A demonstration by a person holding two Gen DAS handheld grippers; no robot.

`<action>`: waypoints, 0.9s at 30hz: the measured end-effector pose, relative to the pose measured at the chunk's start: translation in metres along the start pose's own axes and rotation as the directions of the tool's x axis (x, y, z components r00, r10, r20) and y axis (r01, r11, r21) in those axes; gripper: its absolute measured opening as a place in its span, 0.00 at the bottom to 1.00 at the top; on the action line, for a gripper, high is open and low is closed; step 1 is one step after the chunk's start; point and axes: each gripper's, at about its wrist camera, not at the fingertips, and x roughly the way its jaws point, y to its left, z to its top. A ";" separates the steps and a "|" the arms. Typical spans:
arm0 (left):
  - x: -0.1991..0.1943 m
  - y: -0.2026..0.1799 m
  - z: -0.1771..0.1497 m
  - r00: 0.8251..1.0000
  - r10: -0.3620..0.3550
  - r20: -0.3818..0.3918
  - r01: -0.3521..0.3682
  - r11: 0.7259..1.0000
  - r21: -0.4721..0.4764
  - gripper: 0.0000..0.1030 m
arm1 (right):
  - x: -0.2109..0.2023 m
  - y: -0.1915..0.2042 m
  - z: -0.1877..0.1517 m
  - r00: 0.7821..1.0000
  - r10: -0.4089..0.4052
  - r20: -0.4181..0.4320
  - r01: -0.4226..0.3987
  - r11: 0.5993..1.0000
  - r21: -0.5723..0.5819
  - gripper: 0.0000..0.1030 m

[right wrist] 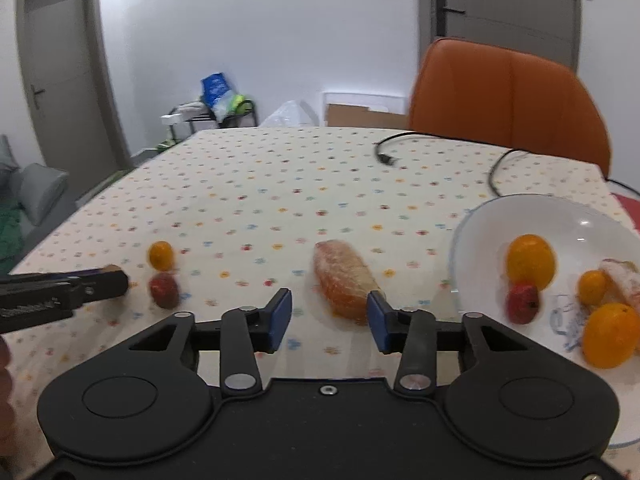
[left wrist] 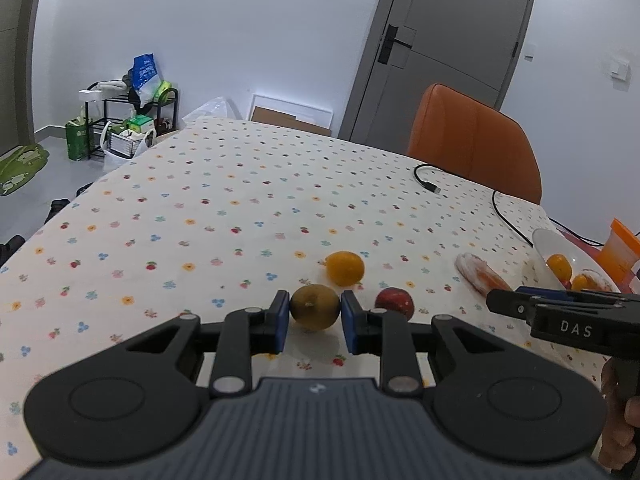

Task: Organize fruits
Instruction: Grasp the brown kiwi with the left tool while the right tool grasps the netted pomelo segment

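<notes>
1. Left gripper [left wrist: 314,318] has its blue pads right up against both sides of a brownish-green fruit [left wrist: 315,306], so it's closed on it. Can't tell if the fruit is lifted or sitting on the surface [left wrist: 224,208].
2. Just past that fruit there's a small orange [left wrist: 345,267], and a red fruit [left wrist: 394,302] just to the right of it, both loose on the flowery cloth.
3. Right gripper [right wrist: 330,318] is wide open with nothing in it. The near end of a peeled citrus wedge [right wrist: 346,280] lies between its pads, but the left one isn't touching it; the right one overlaps the wedge's edge, hard to say if there's contact.
4. White bowl [right wrist: 472,224] sits on the right side of the surface, near the wedge. Inside: a big orange [right wrist: 531,261], a red one [right wrist: 522,302] in front of it, a little orange [right wrist: 593,287], another big one [right wrist: 610,335] nearest the camera, plus a second wedge [right wrist: 620,276] at the edge of view.
5. A black cable [right wrist: 390,152] trails across the far part of the surface, with an orange chair [right wrist: 508,100] behind it.
6. The right view is a bit blurry.
</notes>
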 end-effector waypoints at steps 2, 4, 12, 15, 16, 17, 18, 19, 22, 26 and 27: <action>-0.001 0.002 0.000 1.000 0.005 0.001 -0.005 1.000 -0.003 0.25 | 0.000 0.004 0.001 1.000 0.009 0.000 -0.009 1.000 -0.010 0.39; -0.002 0.003 0.000 1.000 0.009 0.003 -0.009 1.000 -0.005 0.25 | 0.000 0.006 0.003 1.000 0.000 0.004 0.000 1.000 -0.017 0.39; -0.003 0.009 0.001 1.000 0.022 0.011 -0.021 1.000 -0.014 0.25 | 0.006 0.008 0.010 1.000 -0.020 0.004 0.020 0.999 -0.032 0.46; -0.002 0.011 0.001 1.000 0.029 0.013 -0.029 0.999 -0.015 0.25 | 0.012 0.010 0.012 0.999 -0.033 0.003 0.033 0.998 -0.047 0.46; -0.002 0.011 0.001 0.999 0.031 0.013 -0.031 0.999 -0.016 0.25 | 0.015 0.010 0.013 0.999 -0.033 0.001 0.033 0.998 -0.050 0.46; -0.002 0.012 0.001 0.999 0.035 0.013 -0.034 0.999 -0.018 0.25 | 0.018 0.011 0.014 0.999 -0.035 -0.001 0.035 0.998 -0.053 0.46; -0.002 0.013 0.001 0.999 0.037 0.014 -0.037 0.999 -0.020 0.25 | 0.020 0.011 0.014 0.999 -0.038 -0.002 0.038 0.998 -0.058 0.46; -0.002 0.014 0.001 0.999 0.040 0.014 -0.040 0.999 -0.022 0.25 | 0.022 0.012 0.014 0.999 -0.044 -0.002 0.044 0.997 -0.066 0.46; -0.002 0.017 0.001 0.999 0.047 0.017 -0.047 0.998 -0.030 0.25 | 0.030 0.011 0.017 0.998 -0.062 -0.012 0.060 0.995 -0.082 0.46; -0.002 0.019 0.002 0.999 0.046 0.020 -0.046 0.998 -0.036 0.25 | 0.038 0.011 0.021 0.997 -0.065 -0.029 0.062 0.993 -0.095 0.47; -0.002 0.020 0.002 0.999 0.046 0.020 -0.045 0.998 -0.036 0.25 | 0.040 0.011 0.021 0.997 -0.064 -0.034 0.061 0.993 -0.100 0.47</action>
